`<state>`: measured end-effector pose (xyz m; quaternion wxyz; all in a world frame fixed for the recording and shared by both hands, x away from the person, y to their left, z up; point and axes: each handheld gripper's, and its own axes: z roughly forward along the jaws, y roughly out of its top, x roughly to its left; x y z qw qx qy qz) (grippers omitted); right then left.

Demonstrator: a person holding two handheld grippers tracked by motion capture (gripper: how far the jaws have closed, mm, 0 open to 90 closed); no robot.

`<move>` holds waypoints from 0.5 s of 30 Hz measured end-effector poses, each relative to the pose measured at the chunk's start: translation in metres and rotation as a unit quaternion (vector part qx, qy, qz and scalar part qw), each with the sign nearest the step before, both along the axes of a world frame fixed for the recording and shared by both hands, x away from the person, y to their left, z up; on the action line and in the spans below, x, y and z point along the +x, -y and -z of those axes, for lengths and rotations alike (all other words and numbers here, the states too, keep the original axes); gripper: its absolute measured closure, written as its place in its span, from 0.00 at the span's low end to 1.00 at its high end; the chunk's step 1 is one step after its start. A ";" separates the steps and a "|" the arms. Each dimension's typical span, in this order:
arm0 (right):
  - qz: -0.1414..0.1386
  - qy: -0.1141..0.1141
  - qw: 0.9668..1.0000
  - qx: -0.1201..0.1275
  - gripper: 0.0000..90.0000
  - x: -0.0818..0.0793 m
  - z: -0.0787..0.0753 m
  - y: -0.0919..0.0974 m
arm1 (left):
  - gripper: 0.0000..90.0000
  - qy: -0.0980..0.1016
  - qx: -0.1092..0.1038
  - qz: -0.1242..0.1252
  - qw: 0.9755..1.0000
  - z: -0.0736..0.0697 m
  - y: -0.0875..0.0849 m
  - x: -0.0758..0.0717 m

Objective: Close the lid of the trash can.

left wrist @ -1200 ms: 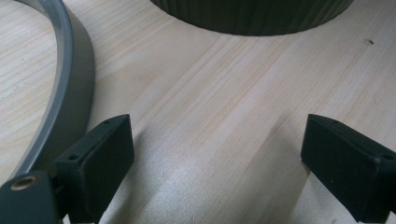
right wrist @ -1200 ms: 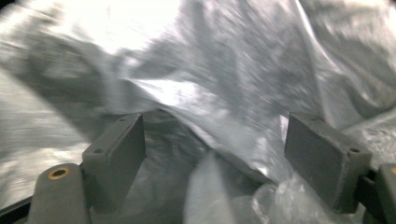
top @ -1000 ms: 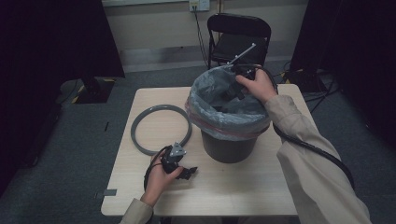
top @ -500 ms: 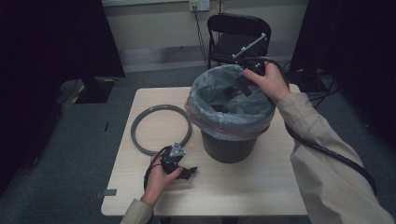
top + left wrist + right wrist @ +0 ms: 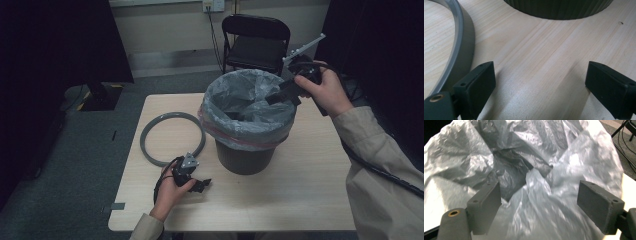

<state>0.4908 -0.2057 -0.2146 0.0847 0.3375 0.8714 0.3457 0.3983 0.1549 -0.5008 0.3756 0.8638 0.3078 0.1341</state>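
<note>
A dark ribbed bin (image 5: pixel 244 152) stands on the wooden table (image 5: pixel 310 175), lined with a crumpled grey plastic bag (image 5: pixel 235 97) whose edge folds over the rim. A flat grey ring (image 5: pixel 145 142) lies to its left. My right gripper (image 5: pixel 274 96) hangs open over the bin's right rim, tilted down toward the bag (image 5: pixel 506 157), with nothing between its jaws. My left gripper (image 5: pixel 200 184) rests open on the table at the front. It points between the ring (image 5: pixel 461 50) and the bin's base (image 5: pixel 559 8), touching neither.
A black folding chair (image 5: pixel 256 45) stands behind the table. The right gripper's cable (image 5: pixel 380 172) trails along the person's sleeve at the right. Bare table lies to the right of the bin and along the front edge.
My right gripper has drawn back to the right, from over the bag's middle to above the bin's right rim. The left gripper has stayed put.
</note>
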 end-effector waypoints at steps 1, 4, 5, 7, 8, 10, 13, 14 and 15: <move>0.001 0.000 1.000 0.000 0.20 -0.002 0.000 0.004 | 0.10 0.000 0.000 0.000 1.000 0.000 0.000 0.000; 0.004 0.003 1.000 0.002 0.20 -0.008 -0.001 0.015 | 0.10 0.000 0.000 0.000 1.000 0.000 0.000 0.000; 0.005 0.004 1.000 0.002 0.20 -0.009 -0.001 0.019 | 0.10 0.000 0.000 0.000 1.000 0.000 0.000 0.000; 0.007 0.004 1.000 0.003 0.20 -0.013 0.000 0.026 | 0.10 0.000 0.000 0.000 1.000 0.000 0.000 0.000; 0.008 0.003 1.000 0.004 0.19 -0.014 0.001 0.030 | 0.10 0.000 0.000 0.000 1.000 0.000 0.000 0.000; 0.011 0.004 1.000 0.004 0.19 -0.017 0.001 0.037 | 0.10 0.000 0.000 0.000 1.000 0.000 0.000 0.000; 0.013 0.004 1.000 0.007 0.19 -0.023 0.002 0.047 | 0.10 0.000 0.000 0.000 1.000 0.000 0.000 0.000; 0.014 0.006 1.000 0.007 0.19 -0.025 0.002 0.050 | 0.10 0.000 0.000 0.000 1.000 0.000 0.000 0.000; 0.015 0.006 1.000 0.009 0.19 -0.026 0.003 0.053 | 0.10 0.000 0.000 0.000 1.000 0.000 0.000 0.000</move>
